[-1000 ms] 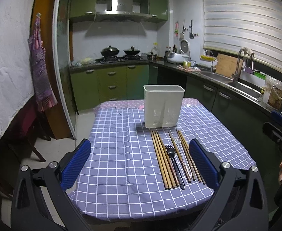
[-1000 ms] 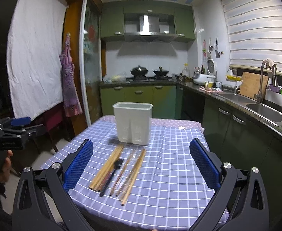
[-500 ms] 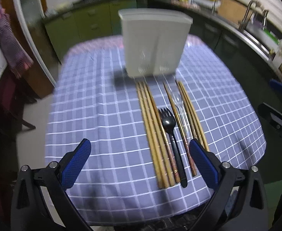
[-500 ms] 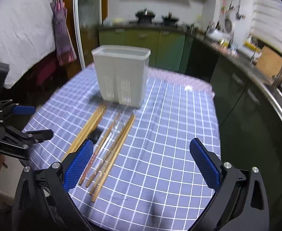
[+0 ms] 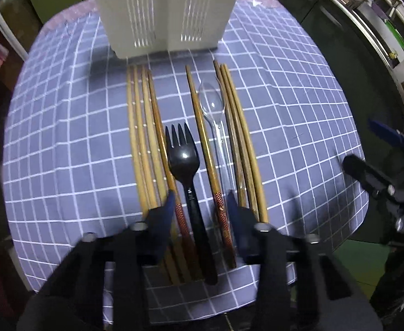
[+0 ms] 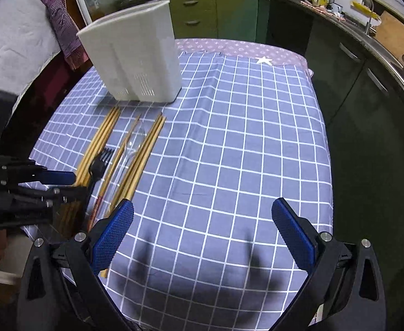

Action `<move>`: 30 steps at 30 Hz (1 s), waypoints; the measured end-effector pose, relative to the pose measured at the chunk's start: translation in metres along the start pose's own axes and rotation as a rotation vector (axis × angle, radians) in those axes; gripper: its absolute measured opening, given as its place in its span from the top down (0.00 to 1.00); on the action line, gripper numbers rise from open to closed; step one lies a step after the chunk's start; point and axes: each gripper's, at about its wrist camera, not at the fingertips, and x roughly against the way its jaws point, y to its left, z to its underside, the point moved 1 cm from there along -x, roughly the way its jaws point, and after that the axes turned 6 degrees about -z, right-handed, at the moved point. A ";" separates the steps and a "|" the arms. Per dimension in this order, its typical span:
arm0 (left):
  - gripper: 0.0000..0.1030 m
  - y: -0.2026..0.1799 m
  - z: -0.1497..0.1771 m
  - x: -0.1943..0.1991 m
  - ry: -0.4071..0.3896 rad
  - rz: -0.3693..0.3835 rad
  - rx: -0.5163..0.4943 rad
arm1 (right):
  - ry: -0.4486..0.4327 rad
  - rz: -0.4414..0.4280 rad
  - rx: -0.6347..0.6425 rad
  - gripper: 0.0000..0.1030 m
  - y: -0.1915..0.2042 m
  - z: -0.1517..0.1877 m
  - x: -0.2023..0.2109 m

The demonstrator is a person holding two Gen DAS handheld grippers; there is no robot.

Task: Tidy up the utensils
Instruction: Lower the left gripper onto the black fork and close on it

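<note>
Left gripper [image 5: 199,207] jaws part-open straddling one black fork [image 5: 184,154], right gripper [image 6: 202,229] jaws wide open over bare cloth, one clear spoon [image 5: 212,102] plain only in left view, one white caddy [image 6: 135,63] on bench [image 6: 243,138].

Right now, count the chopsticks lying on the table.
8. Four light ones lie side by side left of the black fork. One dark one lies between fork and clear spoon. Three lie right of the spoon. The left gripper may hide others.
</note>
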 end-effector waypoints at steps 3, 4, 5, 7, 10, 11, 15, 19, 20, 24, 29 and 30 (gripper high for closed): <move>0.82 -0.004 -0.004 -0.007 0.023 0.004 0.004 | 0.003 -0.012 0.002 0.04 -0.001 0.004 -0.003; 0.83 -0.005 -0.005 -0.009 0.025 -0.006 0.006 | 0.000 -0.014 -0.001 0.04 -0.001 0.004 -0.003; 0.83 -0.005 -0.006 -0.010 0.027 -0.013 0.008 | -0.003 -0.015 -0.001 0.04 -0.001 0.004 -0.002; 0.84 -0.007 -0.010 -0.014 0.029 -0.033 0.006 | -0.011 -0.019 0.005 0.04 -0.001 0.004 -0.002; 0.84 -0.006 -0.011 -0.018 0.036 -0.051 0.007 | -0.013 -0.020 0.014 0.04 0.002 0.004 -0.002; 0.84 -0.003 -0.012 -0.017 0.039 -0.054 0.005 | -0.012 -0.022 0.016 0.04 0.003 0.004 -0.002; 0.86 -0.002 -0.012 -0.026 0.060 -0.068 -0.005 | -0.007 -0.023 0.024 0.04 0.006 0.004 -0.004; 0.89 0.002 -0.012 -0.031 0.064 -0.079 0.006 | -0.005 -0.017 0.033 0.04 0.007 0.004 -0.003; 0.89 0.004 -0.012 -0.031 0.063 -0.081 0.006 | -0.005 -0.015 0.037 0.04 0.008 0.004 -0.002; 0.89 0.003 -0.012 -0.031 0.046 -0.097 -0.003 | 0.001 -0.001 0.047 0.04 0.011 0.003 -0.002; 0.91 0.000 -0.011 -0.028 0.024 -0.063 0.017 | 0.028 -0.003 0.043 0.04 0.013 -0.002 -0.002; 0.92 0.001 -0.012 -0.024 0.006 -0.048 0.023 | 0.039 -0.002 0.042 0.04 0.014 -0.004 -0.002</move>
